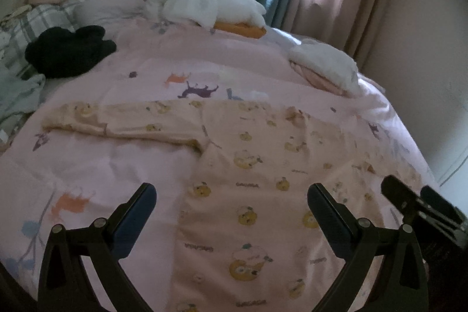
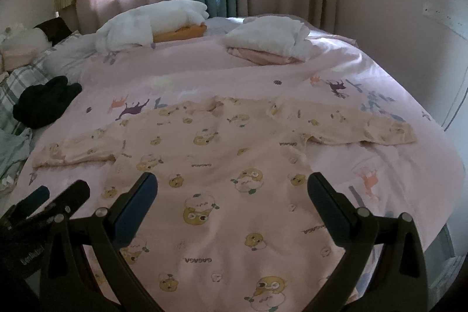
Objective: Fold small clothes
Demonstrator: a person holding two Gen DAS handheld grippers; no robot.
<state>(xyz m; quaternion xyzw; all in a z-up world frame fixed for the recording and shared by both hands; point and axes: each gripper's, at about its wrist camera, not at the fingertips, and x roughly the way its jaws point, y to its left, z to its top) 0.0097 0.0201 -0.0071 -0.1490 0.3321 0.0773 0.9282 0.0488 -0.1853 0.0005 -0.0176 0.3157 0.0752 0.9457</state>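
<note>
Both grippers, left gripper (image 1: pixel 231 195) and right gripper (image 2: pixel 232 184), hovered with jaws released above the soft, light romper (image 2: pixel 222 165); its sleeve cuffs beyond looked easiest to pinch.

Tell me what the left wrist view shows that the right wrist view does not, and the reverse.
Only the left wrist view: the right tongs at its right edge, seen from outside.

Only the right wrist view: the garment's far right sleeve end and the left tongs at its lower left.

Both: the peach long-sleeved baby garment with bear prints spread flat on the pink animal-print bedcover, a black crumpled cloth, two white folded piles, and curtains. Both tongs are open and empty.
</note>
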